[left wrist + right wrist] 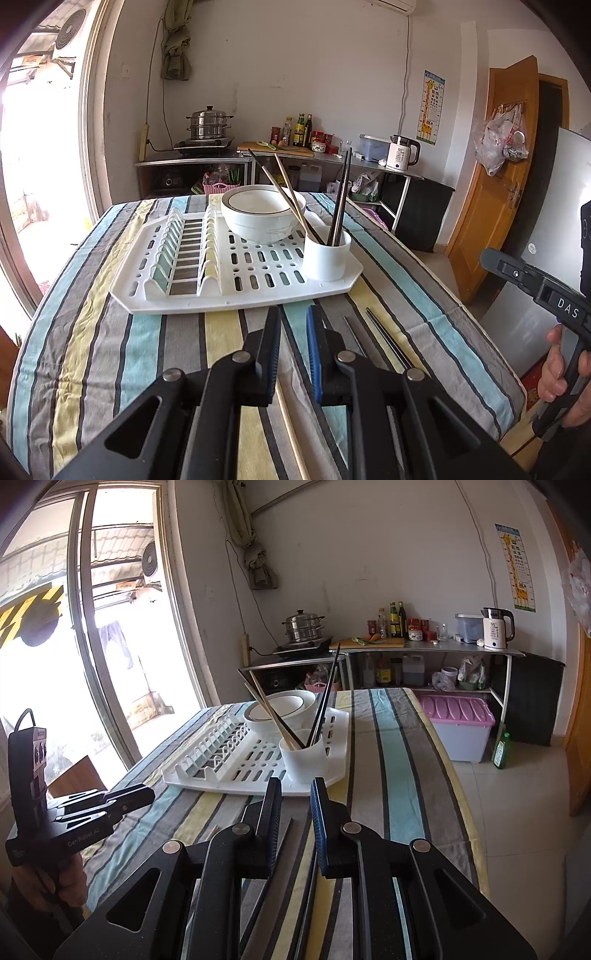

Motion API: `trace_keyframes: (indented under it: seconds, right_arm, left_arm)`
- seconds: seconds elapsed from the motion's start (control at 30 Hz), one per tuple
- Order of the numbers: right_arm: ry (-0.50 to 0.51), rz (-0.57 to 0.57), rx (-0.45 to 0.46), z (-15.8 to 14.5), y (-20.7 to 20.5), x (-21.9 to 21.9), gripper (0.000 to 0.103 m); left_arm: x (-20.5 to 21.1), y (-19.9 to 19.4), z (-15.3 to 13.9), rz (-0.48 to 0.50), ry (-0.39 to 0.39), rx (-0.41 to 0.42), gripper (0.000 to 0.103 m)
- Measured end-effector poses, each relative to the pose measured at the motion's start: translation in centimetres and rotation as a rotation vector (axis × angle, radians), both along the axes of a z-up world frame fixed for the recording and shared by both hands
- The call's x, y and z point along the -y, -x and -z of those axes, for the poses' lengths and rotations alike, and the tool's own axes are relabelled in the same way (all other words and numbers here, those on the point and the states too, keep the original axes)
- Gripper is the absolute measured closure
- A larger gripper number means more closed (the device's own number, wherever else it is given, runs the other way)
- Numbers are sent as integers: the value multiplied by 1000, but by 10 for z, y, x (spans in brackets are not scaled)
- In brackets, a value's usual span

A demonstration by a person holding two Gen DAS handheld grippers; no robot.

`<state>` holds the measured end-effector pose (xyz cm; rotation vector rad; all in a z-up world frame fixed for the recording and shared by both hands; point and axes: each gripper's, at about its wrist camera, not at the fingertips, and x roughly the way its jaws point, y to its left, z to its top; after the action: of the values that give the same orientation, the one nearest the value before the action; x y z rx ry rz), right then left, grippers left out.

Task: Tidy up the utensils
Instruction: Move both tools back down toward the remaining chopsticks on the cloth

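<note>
On the striped tablecloth [155, 350], a dark chopstick pair [388, 341] and a pale chopstick [291, 424] are laid lengthwise near the front edge, pointing toward the white drying rack [236, 291]. More chopsticks are stood tilted in the rack's white cup [327, 258], beside a bowl [264, 218]. Both the left gripper [293, 347] and right gripper [293, 823] are held slightly parted, gripping nothing. Bare cloth is seen along the right edge.
</note>
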<state>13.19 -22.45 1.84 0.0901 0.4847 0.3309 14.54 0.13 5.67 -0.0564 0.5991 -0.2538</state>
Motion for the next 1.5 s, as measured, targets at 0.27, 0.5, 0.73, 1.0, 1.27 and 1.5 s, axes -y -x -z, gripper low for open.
trace_keyframes:
  seconds: [0.27,0.5,0.73,1.0,1.27,1.5]
  right_arm:
    - [9,-7,-45,27,39,-5,86]
    - [15,-24,-91,47,58,-10,86]
    - [27,-30,-107,54,54,-12,86]
    - [55,-44,-142,65,38,-18,86]
    - [65,-95,-217,81,4,-24,83]
    - [85,-108,-280,96,-27,-25,83]
  left_arm:
    - [-1,40,17,-19,2,-8,86]
    - [-2,60,41,-21,-3,-63,83]
    - [0,60,53,-20,-8,-100,82]
    - [1,44,63,-32,-25,-138,77]
    - [1,17,72,-35,-50,-178,76]
    - [-1,-4,78,-38,-51,-211,76]
